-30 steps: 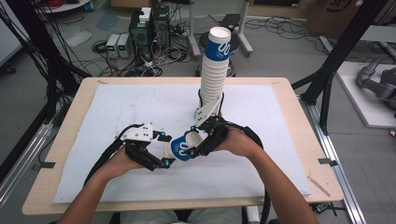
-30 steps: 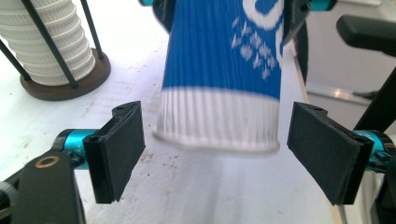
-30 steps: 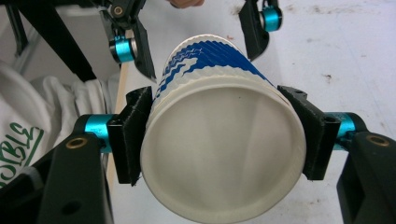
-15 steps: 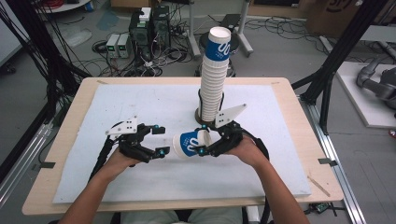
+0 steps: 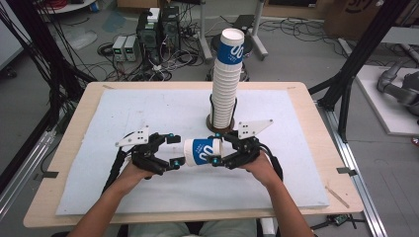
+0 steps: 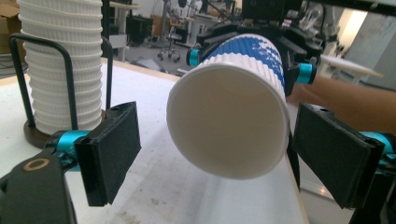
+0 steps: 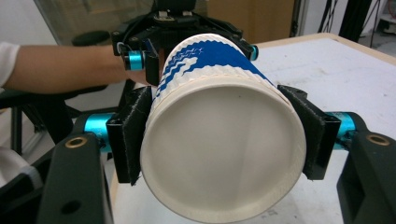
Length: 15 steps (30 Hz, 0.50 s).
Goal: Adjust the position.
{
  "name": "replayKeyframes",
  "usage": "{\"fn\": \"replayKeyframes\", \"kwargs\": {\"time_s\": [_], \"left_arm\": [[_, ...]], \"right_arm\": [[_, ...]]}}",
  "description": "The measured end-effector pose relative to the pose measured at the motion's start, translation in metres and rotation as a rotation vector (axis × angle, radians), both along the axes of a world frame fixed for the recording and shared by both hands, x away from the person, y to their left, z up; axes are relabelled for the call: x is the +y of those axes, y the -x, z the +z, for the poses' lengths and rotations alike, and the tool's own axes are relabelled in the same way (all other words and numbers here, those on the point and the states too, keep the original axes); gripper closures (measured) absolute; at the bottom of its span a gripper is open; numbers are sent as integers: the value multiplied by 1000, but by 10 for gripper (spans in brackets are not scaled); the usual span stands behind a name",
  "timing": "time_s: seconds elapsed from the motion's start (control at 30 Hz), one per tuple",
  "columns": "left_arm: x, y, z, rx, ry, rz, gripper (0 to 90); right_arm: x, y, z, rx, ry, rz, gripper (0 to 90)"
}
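Cup (image 5: 201,151) in right hand-held gripper (image 5: 223,151); left (image 5: 173,150) agape

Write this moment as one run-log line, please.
right gripper: grips cup | left gripper: jaws just opened, off cup | cup stack: upright behind

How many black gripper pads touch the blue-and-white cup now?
2: both pads of the right gripper press the cup. The left gripper pads, just opened, stand apart from it.

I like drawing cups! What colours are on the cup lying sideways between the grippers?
The cup is white with a jagged blue band, best seen in the right gripper view.
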<state>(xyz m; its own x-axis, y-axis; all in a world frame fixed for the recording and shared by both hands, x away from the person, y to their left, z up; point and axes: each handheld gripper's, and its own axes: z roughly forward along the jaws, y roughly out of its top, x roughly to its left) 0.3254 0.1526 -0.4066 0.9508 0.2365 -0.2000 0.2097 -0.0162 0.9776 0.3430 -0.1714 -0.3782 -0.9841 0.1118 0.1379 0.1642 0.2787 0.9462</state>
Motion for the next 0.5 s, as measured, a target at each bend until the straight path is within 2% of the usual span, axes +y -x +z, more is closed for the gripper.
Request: {"fn": "replayKeyframes", "kwargs": {"time_s": [0.23, 0.5], "left_arm": [[-9, 2, -2, 4, 9, -32, 151], [-10, 2, -2, 3, 11, -46, 163]], "right_arm": [[3, 0, -1, 10, -51, 13, 313], [6, -2, -5, 28, -62, 37, 313]]}}
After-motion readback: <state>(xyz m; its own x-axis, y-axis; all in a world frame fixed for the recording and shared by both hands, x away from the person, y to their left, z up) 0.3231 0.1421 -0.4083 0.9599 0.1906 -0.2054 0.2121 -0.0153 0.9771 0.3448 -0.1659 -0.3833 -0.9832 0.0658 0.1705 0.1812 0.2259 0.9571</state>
